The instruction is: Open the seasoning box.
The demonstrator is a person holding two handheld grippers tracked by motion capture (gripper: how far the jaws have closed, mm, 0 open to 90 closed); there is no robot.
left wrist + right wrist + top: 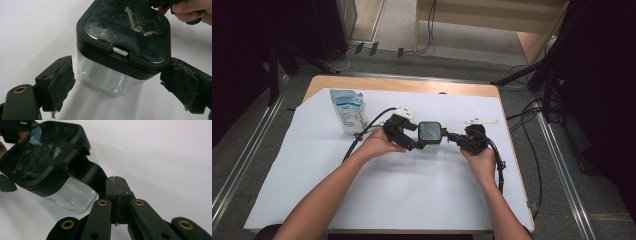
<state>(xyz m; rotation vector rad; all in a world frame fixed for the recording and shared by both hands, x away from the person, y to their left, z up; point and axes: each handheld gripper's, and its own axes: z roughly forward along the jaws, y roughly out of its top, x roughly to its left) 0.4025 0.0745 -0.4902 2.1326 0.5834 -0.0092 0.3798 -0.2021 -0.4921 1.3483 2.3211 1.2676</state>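
White paper sheet [412, 195] covers the wooden table [407, 84]; dark floor and cable clutter beyond.

Left gripper [411, 142]: jaws spread wide, released, nothing pinched. In the left gripper view [117, 82] its two worn pads [62, 82] stand either side of the container, clear of the glass on both flanks. Gap shows at the near pad; the far pad sits close under the lid rim, contact not certain.

Right gripper [452, 136]: jaws clenched flat together. In the right gripper view [116, 195] the closed tips meet at a black tab on the lid's hinge side. Whether they pinch that tab or just butt against it, I cannot tell.

Container [430, 135]: clear square jar with black lid, mid-table, directly between the two grippers. From the left gripper it lies at about 3 o'clock in the high view; from the right gripper at about 9 o'clock. Lid [127, 27] is closed, latch notch facing the left gripper's camera. Body looks tilted in the right gripper view.

Judgement: left gripper already brackets the body, so it is the one placed to close. Squeeze axis runs across the jar's width, below the lid.

Farther out: blue-white pouch [348, 110] at 10 o'clock from the left hand [379, 144], well apart. Small white strip [481, 121] at 12 o'clock from the right gripper.
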